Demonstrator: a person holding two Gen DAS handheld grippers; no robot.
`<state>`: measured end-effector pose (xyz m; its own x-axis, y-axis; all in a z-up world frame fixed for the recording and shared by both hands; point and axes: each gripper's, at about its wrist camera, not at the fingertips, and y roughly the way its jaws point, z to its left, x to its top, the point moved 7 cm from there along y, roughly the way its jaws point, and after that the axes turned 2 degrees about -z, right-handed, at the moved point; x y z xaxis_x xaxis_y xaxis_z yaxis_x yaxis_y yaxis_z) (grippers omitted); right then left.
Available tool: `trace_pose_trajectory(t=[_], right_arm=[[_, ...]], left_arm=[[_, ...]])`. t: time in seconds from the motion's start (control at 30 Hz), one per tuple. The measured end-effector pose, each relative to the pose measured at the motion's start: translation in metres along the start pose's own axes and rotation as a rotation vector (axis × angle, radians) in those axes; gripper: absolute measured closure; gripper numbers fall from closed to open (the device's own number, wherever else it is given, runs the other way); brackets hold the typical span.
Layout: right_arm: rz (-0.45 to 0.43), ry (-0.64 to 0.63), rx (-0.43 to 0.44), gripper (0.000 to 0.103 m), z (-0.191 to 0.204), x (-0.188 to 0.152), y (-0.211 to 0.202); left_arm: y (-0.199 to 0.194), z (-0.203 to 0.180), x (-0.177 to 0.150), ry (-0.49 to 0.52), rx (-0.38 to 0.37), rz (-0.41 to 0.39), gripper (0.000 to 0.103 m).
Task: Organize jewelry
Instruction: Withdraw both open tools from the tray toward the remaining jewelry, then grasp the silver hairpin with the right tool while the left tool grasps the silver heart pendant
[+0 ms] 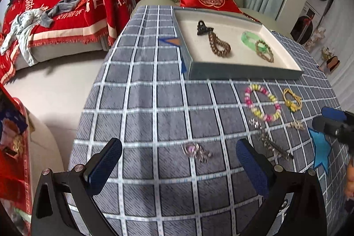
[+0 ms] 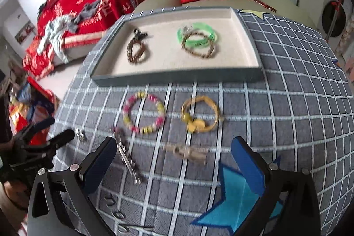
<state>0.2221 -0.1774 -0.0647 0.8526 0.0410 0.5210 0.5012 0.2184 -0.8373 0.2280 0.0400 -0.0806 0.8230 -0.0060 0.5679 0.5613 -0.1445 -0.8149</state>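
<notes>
On the checked grey tablecloth (image 2: 276,103), contents are lying as follows, largest first.

Tray (image 2: 177,77), grey-walled with a pale lining: sitting at the far side of the cloth and already holding a black hair clip (image 1: 201,26) touching a brown chain bracelet (image 1: 220,47), plus a green bangle (image 2: 199,35) overlapped by a second brown bracelet (image 2: 198,47).

Left gripper (image 1: 179,165): hanging with jaws spread wide, nothing between the pads, over a small pinkish silver ornament (image 1: 195,150). Right gripper (image 2: 174,160): likewise standing fully apart and empty, over a small beige knotted piece (image 2: 185,153).

Pink-and-yellow beaded bracelet (image 2: 143,114): lying flat just before the tray. Yellow cord bracelet (image 2: 200,117): lying beside it, to its right.

Silver chain (image 2: 128,158): trailing close beside the right gripper's left pad, near the beaded bracelet.

Risks, as judged. Pieces are sitting near one another, so a wide closing jaw is likely catching the silver chain along with the beige piece. Thin, flat items are offering little height, so pads may be pinching cloth and dragging neighbours. Both tools are working close together, so a collision is possible. Frames are blurring, suggesting motion; a hurried descent could be scattering small items.
</notes>
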Motion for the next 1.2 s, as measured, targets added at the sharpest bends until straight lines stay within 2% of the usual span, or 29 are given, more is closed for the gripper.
trace_pose_trajectory(t=[0.23,0.53,0.73,0.8,0.87,1.17,1.2], right_arm=[[0.029,-0.059,0.021,0.000,0.018,-0.028,0.003],[0.035,-0.179,0.028,0.004,0.057,-0.038,0.016],[0.049,-0.211,0.009,0.013,0.064,-0.042,0.024],[0.051,-0.220,0.003,0.023,0.066,-0.043,0.026],[0.058,-0.227,0.000,0.027,0.067,-0.045,0.028],[0.051,-0.262,-0.055,0.038,0.069,-0.048,0.031],[0.050,-0.261,-0.055,0.041,0.069,-0.048,0.030]], left_arm=[[0.007,-0.003,-0.014,-0.011,0.014,0.020,0.000],[0.011,-0.004,-0.015,-0.002,0.017,0.002,0.000],[0.012,-0.005,-0.015,0.004,0.015,-0.001,0.000],[0.013,-0.007,-0.015,0.011,0.010,0.000,0.000],[0.015,-0.010,-0.016,0.017,0.008,0.002,0.000],[0.013,-0.015,-0.022,0.035,-0.001,0.015,0.003],[0.013,-0.015,-0.023,0.033,0.000,0.014,0.007]])
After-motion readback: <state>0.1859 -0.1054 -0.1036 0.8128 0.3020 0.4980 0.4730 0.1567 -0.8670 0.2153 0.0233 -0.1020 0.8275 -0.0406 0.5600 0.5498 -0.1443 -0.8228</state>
